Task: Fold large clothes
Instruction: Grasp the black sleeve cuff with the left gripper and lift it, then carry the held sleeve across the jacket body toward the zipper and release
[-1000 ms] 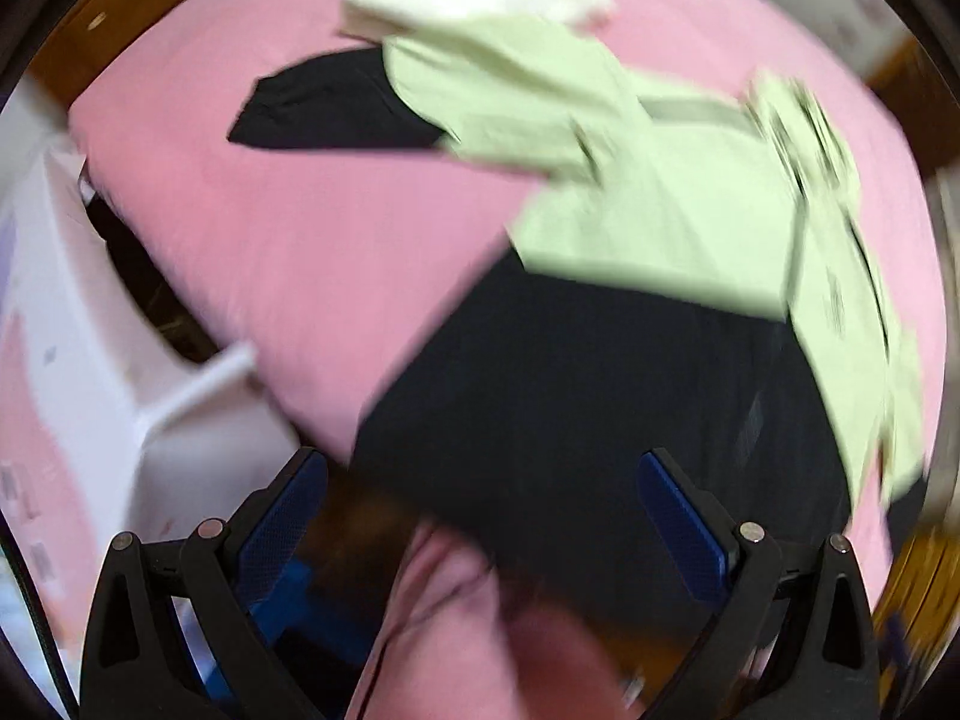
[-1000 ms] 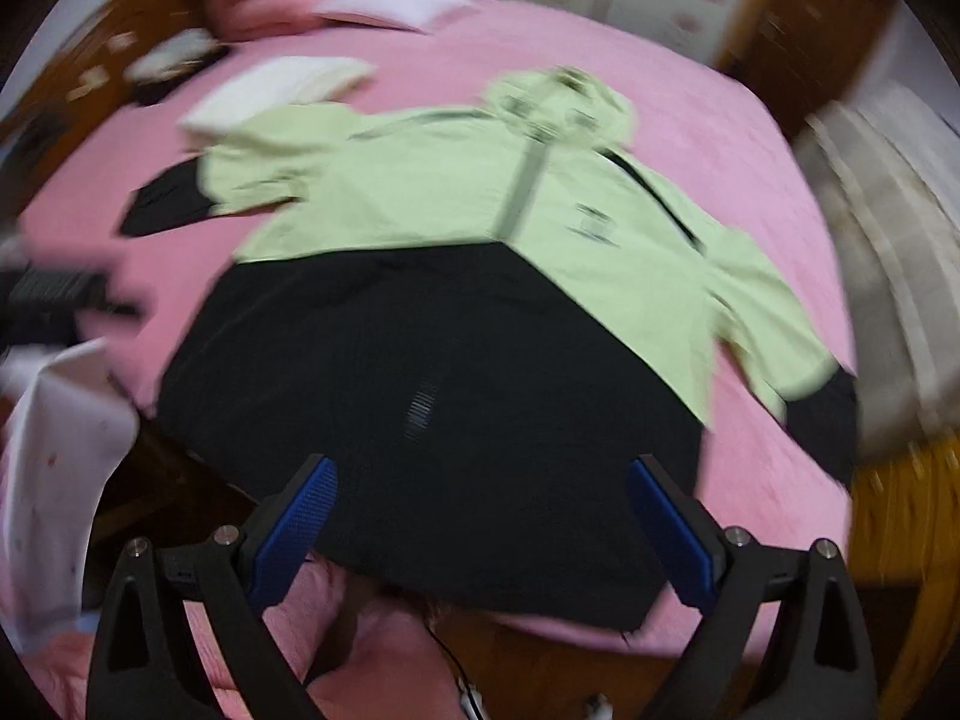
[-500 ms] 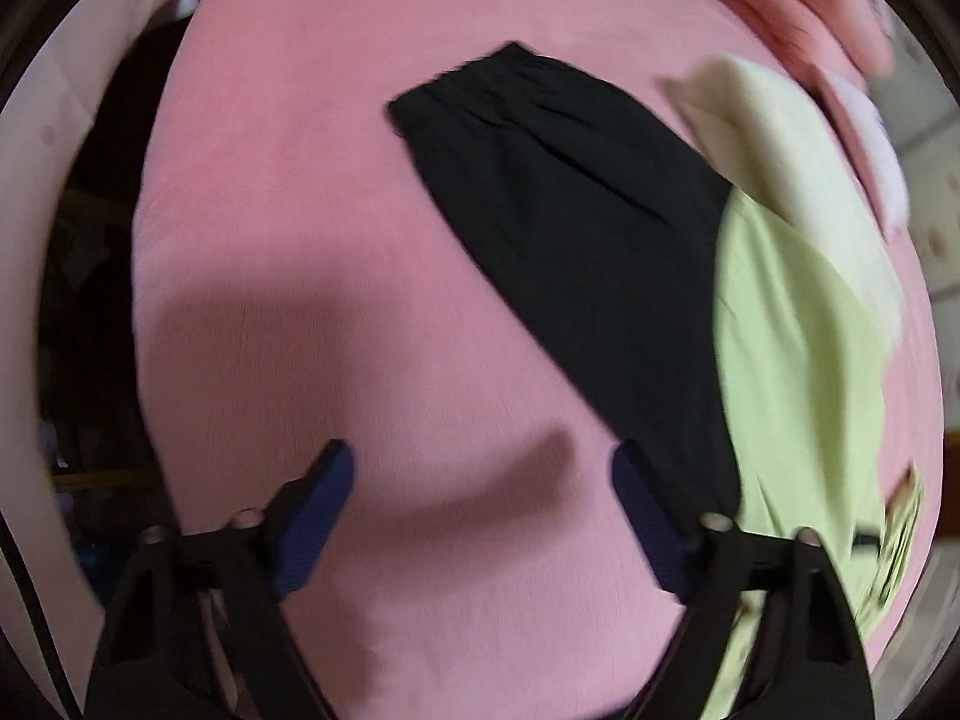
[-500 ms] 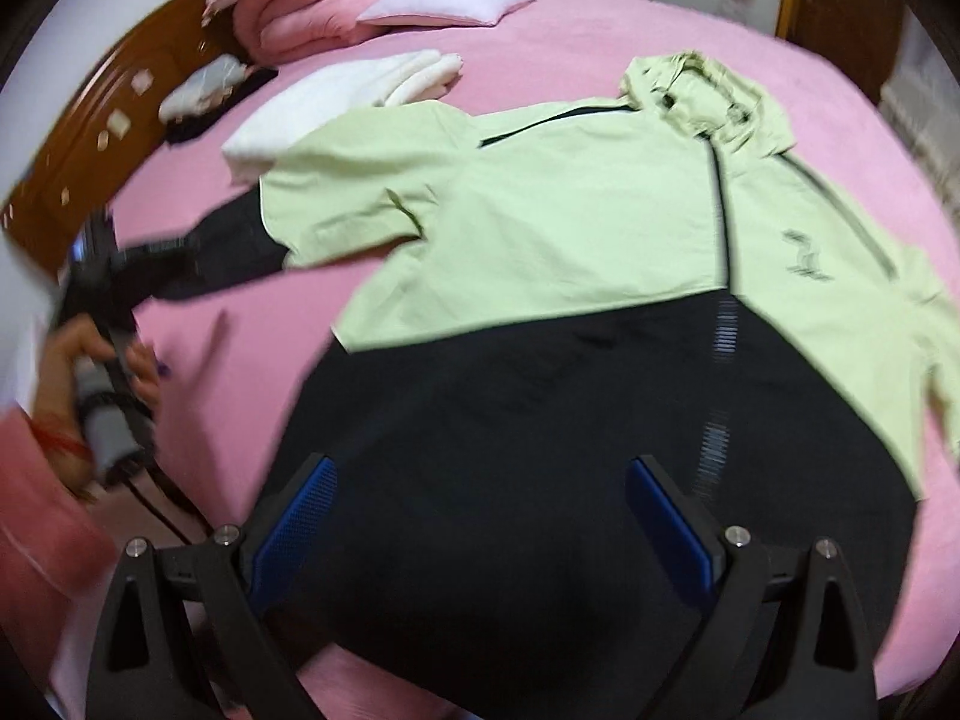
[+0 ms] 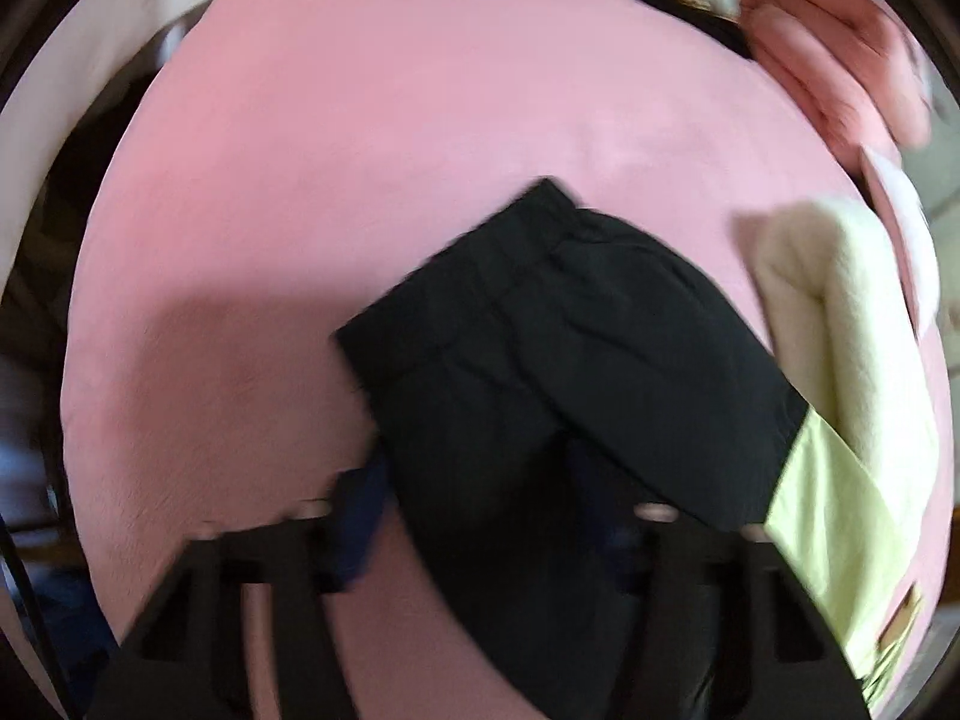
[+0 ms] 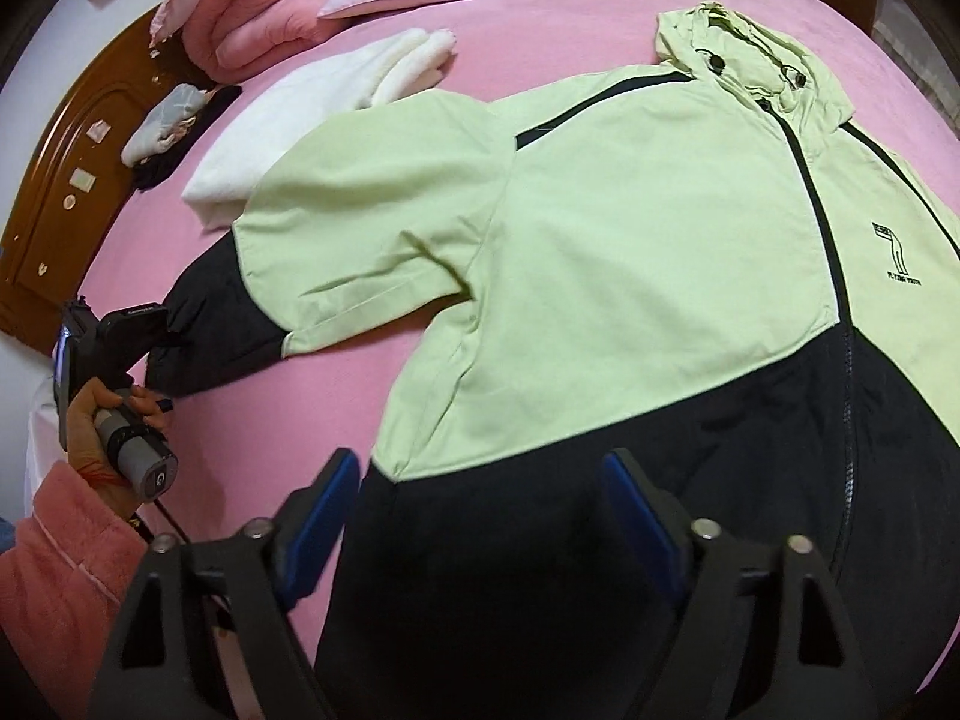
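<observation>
Across the pink bed (image 6: 540,30) lies a pale green and black hooded zip-up jacket (image 6: 648,252), spread flat with its front up, hood toward the far side and black hem toward the near edge. Its left-hand sleeve reaches out sideways, ending in a black cuff (image 5: 540,324). Over that sleeve end the left claw (image 5: 474,510) points steeply down; its jaws have just been closing, and the black fabric sits between the blue pads, though blur hides whether they press it yet. A hand (image 6: 102,426) in a fluffy pink sleeve (image 6: 60,552) grips that tool. The right claw (image 6: 480,516) hangs wide over the black hem, jaws just narrowing, holding nothing. A folded white fleece blanket (image 6: 336,96) lies just beyond the sleeve, folded pink quilts (image 6: 258,6) farther back.
</observation>
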`<state>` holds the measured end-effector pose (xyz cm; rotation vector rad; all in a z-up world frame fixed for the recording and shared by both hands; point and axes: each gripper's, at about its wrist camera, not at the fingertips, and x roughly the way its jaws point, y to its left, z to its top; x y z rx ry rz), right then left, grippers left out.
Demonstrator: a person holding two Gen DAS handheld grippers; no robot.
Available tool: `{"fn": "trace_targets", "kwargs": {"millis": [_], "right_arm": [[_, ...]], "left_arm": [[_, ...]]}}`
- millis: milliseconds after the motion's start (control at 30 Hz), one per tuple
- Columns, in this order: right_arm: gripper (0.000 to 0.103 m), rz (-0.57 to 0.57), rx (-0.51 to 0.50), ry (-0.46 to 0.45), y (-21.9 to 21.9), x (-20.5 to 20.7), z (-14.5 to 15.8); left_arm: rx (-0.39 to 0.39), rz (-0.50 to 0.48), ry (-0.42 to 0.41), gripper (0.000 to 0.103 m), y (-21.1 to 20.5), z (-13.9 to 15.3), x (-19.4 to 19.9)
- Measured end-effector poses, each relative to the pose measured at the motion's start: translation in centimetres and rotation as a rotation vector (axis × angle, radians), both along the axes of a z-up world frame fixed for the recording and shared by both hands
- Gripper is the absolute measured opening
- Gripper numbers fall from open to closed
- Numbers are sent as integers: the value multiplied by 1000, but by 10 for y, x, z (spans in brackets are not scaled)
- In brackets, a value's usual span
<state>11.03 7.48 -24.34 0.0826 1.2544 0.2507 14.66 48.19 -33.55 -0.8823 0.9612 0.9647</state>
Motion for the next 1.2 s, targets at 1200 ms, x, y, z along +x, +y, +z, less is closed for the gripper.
{"fn": "trace_targets", "kwargs": {"millis": [1200], "right_arm": [[78,-336,68,-196,-275,4,28]], "left_arm": [[242,-1024,-294,16,-466,141,149]]}}
